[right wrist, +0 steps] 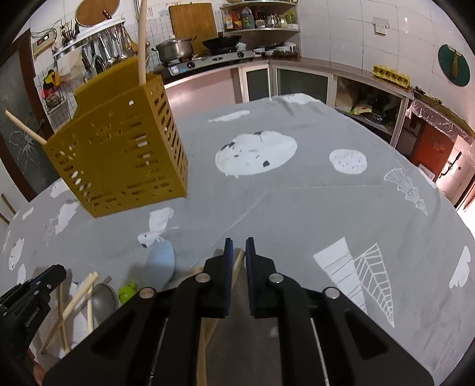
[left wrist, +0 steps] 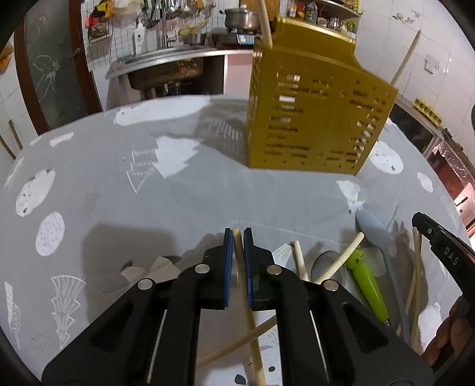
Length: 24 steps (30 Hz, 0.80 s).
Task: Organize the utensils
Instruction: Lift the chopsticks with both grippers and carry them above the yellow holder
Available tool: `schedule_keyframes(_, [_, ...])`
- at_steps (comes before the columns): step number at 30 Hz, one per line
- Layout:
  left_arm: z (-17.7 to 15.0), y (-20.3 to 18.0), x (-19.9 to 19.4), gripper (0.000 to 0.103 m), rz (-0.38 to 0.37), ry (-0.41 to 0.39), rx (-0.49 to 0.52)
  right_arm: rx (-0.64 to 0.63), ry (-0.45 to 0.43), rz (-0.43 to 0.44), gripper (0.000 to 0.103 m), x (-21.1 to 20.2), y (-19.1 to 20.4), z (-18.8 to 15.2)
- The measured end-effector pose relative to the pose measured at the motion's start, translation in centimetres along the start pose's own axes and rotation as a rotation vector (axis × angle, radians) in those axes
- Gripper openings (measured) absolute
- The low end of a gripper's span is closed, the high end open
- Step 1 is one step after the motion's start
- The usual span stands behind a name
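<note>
Chopstick (left wrist: 257,350) of pale wood clamped in left gripper (left wrist: 237,234), blue pads (left wrist: 228,261) pressed on both its sides, tip poking just past fingertips. Lies on grey patterned tablecloth (left wrist: 118,193), well in front of mustard-yellow slotted holder (left wrist: 311,118), on the camera's side of it.

Holder upright on the cloth, towards the far edge. Two more wooden sticks in it: one (left wrist: 265,23) rising near its back left corner, one (left wrist: 405,59) leaning out past its right side.

Loose pile in front of holder and off to its right in the left wrist view: pale blue spoon (left wrist: 372,228) nearest to holder, green-handled utensil (left wrist: 368,285) beside it, metal spoon (left wrist: 325,261) partly under crossed chopsticks (left wrist: 338,261), further sticks at the pile's right edge.

Right gripper (right wrist: 239,243) in front of holder too, on its right in the right wrist view, jaws closed to a narrow slit. Wooden stick (right wrist: 237,267) visible at the slit and running down behind the left finger; cannot tell whether pinched or merely lying beneath. Fingertips (right wrist: 228,246) low over the cloth.
</note>
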<state>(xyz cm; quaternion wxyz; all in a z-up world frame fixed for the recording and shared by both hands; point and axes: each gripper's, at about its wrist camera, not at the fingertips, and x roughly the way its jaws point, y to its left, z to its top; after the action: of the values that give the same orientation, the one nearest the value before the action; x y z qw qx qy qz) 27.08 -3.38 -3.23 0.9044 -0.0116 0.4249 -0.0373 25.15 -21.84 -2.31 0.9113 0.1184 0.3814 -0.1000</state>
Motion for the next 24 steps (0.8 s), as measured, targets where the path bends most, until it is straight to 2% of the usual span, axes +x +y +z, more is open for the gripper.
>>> schedule_keyframes(8, [1.1, 0.0, -2.2, 0.005, 0.004, -0.062, 0.003, -0.006, -0.057, 0.016, 0.008, -1.6, 0.4, 1.1])
schedule_keyframes(19, [3.2, 0.3, -6.8, 0.005, -0.003, -0.194, -0.004, -0.006, -0.250, 0.057, 0.005, -7.7, 0.7, 4.4])
schedule_keyframes(24, [4.0, 0.5, -9.6, 0.005, -0.002, -0.280, 0.001, -0.020, -0.313, 0.068, 0.005, -10.0, 1.0, 5.4])
